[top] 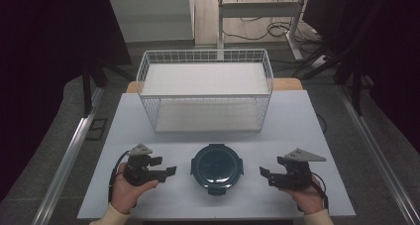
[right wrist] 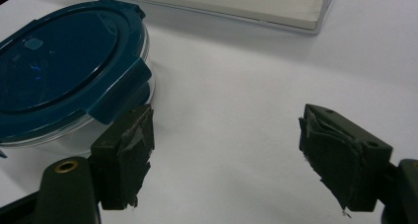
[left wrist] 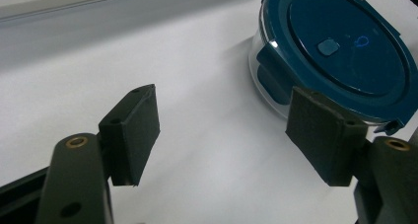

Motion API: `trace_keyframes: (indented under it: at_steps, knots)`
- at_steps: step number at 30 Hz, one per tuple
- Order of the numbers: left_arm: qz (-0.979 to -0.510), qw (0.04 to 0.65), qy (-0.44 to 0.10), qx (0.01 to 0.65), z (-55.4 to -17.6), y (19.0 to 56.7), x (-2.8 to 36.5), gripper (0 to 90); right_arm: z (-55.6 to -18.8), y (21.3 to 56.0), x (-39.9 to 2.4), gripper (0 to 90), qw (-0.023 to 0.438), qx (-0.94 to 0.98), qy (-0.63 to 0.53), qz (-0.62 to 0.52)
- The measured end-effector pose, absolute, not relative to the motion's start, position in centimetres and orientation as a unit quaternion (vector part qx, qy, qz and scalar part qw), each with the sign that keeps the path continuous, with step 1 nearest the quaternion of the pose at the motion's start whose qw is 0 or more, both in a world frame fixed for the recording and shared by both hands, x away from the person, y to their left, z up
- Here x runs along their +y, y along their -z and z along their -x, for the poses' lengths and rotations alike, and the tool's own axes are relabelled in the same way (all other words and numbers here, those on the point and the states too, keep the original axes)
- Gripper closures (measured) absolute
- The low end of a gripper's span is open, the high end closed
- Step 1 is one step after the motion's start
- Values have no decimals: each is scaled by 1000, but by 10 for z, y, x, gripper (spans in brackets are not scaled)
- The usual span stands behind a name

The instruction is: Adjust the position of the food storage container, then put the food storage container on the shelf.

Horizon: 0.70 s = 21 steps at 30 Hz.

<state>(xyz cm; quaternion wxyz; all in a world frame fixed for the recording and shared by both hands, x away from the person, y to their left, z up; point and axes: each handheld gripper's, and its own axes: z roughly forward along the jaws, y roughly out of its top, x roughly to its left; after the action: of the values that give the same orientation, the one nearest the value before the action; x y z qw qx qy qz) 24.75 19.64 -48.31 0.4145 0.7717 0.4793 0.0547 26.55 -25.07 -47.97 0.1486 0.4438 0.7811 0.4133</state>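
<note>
A round clear container with a dark blue clip-on lid stands near the table's front edge, between both hands. To its left, my left gripper points at it, open, with nothing between the jaws. In the left gripper view the container sits ahead and to the right of the open left gripper, apart from the pads. My right gripper faces the container from the right, also open and empty. The right gripper view has the container at upper left, close beside one pad of the right gripper.
A white wire basket with a pale board in its bottom stands at the back middle of the white table. Its base edge runs across the top of the right gripper view. Dark floor and metal rails flank the table.
</note>
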Motion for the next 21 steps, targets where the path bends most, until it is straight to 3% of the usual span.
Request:
trace_keyframes:
  at_steps: [14,21]
  knots:
    - [-759,437,-37,481,-243,474,194,216,-263,476,-243,182,147,786,-420,-429]
    - [-752,441,-34,488,-244,471,195,168,-260,472,-235,185,121,788,-426,-428]
